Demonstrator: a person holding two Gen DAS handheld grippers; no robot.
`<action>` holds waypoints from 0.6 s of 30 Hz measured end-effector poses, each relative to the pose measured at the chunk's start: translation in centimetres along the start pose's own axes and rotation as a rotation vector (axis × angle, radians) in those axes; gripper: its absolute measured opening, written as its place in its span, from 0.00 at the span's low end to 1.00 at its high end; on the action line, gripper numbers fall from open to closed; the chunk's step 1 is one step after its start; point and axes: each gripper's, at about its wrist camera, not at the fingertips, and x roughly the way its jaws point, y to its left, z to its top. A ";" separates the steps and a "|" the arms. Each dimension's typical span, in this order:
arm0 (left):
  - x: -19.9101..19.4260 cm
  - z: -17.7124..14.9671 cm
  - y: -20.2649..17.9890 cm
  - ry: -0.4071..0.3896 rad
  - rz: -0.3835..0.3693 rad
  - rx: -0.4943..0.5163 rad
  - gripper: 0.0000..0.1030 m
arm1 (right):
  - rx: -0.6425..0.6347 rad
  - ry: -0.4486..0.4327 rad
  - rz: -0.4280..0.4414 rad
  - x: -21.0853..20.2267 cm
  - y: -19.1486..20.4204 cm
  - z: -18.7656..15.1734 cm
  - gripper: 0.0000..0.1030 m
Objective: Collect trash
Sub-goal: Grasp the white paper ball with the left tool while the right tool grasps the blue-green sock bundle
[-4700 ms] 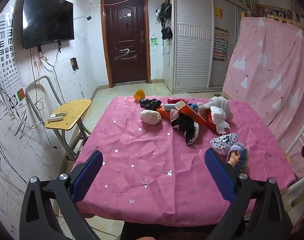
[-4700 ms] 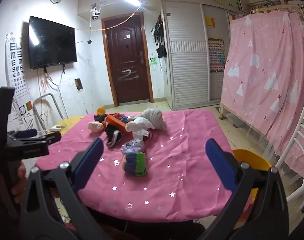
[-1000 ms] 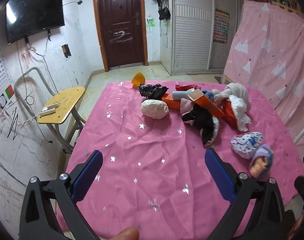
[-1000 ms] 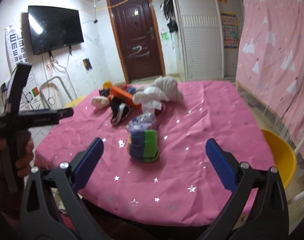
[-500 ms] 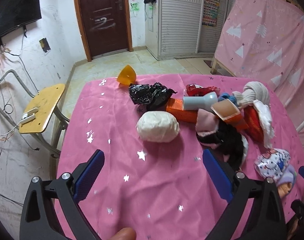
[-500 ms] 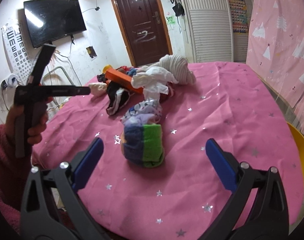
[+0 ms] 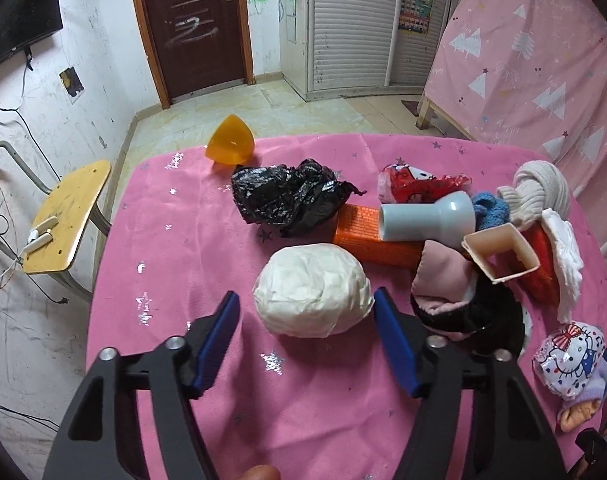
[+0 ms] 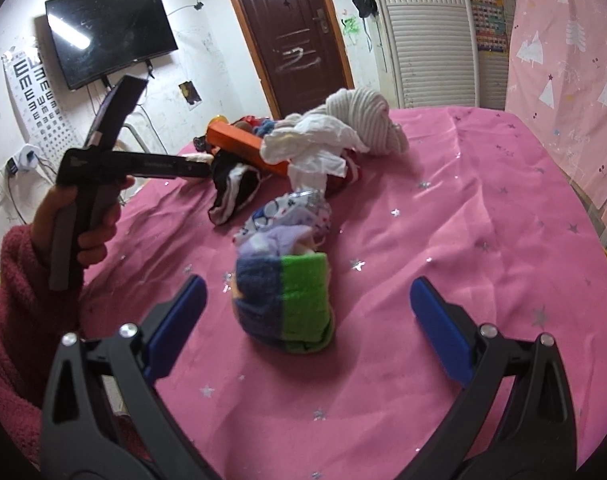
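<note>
A white crumpled paper wad lies on the pink-clothed table. My left gripper straddles it, jaws closing, with a gap still showing on the left side. Behind the wad lie a black plastic bag, an orange box, a grey bottle, a red wrapper and a beige cup. My right gripper hangs open just short of a blue-and-green rolled sock. A hand in a red sleeve holds the left gripper at the left of the right wrist view.
Mixed clothes are piled on the right of the table: a cream knit bundle, black and pink garments, a cartoon-print wrapper. An orange bin stands beyond the far table edge, a yellow chair at the left.
The left gripper moved forward and down to the white wad and its jaws narrowed around it. The right gripper dipped closer to the rolled sock and stayed open.
</note>
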 end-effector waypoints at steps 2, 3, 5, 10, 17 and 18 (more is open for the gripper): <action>0.3 0.1 -0.3 0.000 -0.011 0.000 0.46 | -0.010 0.001 0.006 0.1 0.2 0.0 0.95; 0.3 0.2 -0.4 -0.002 -0.009 0.000 0.44 | -0.014 0.002 0.006 0.2 0.2 0.0 0.95; 0.3 0.2 -0.6 -0.004 -0.002 -0.001 0.43 | -0.020 0.003 0.013 0.3 0.3 0.0 0.91; -0.2 -0.4 -0.8 -0.009 0.007 -0.004 0.43 | -0.022 0.030 0.019 0.5 0.2 -0.2 0.66; -2.0 -1.2 -1.0 -0.025 0.020 -0.014 0.43 | -0.035 0.035 0.051 0.5 0.2 -0.6 0.46; -2.2 -1.3 -1.2 -0.028 0.022 -0.017 0.43 | -0.037 0.037 0.058 0.5 0.3 -0.7 0.37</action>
